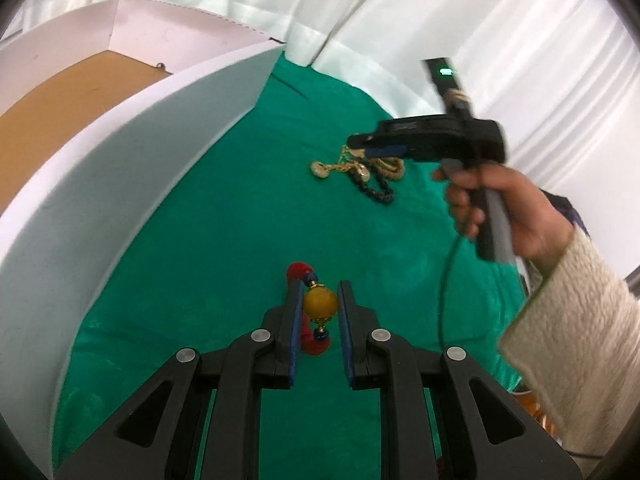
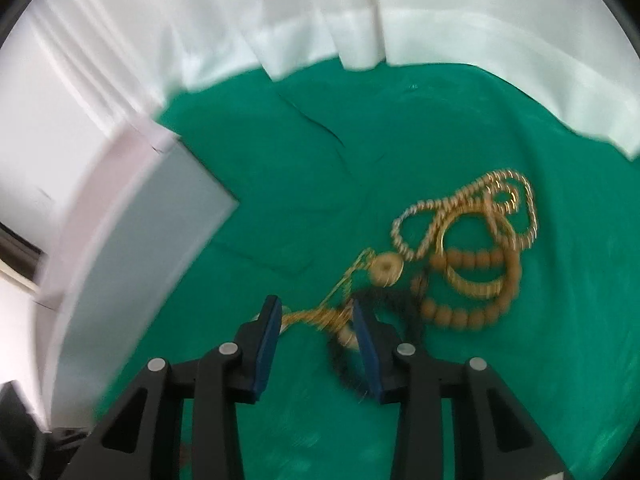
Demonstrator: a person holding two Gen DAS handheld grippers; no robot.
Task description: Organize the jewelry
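Note:
In the left wrist view a bracelet with a big yellow bead (image 1: pixel 320 303) and red beads lies on the green cloth (image 1: pixel 224 240). My left gripper (image 1: pixel 320 292) is open with the yellow bead between its jaws. My right gripper (image 1: pixel 366 145) hovers over a jewelry pile (image 1: pixel 360 172) farther off. In the right wrist view my right gripper (image 2: pixel 316 308) is open above a gold chain (image 2: pixel 320 314) and a black bead string (image 2: pixel 344 364). A gold pendant (image 2: pixel 386 269), gold bangle (image 2: pixel 476 284), tan bead bracelet (image 2: pixel 472 312) and twisted gold chain (image 2: pixel 464 204) lie just beyond.
A white open box (image 1: pixel 120 168) with a brown inside stands at the left; it also shows in the right wrist view (image 2: pixel 132 248). White curtain (image 2: pixel 280 20) hangs behind the table. A cable (image 1: pixel 444 292) trails from the right gripper.

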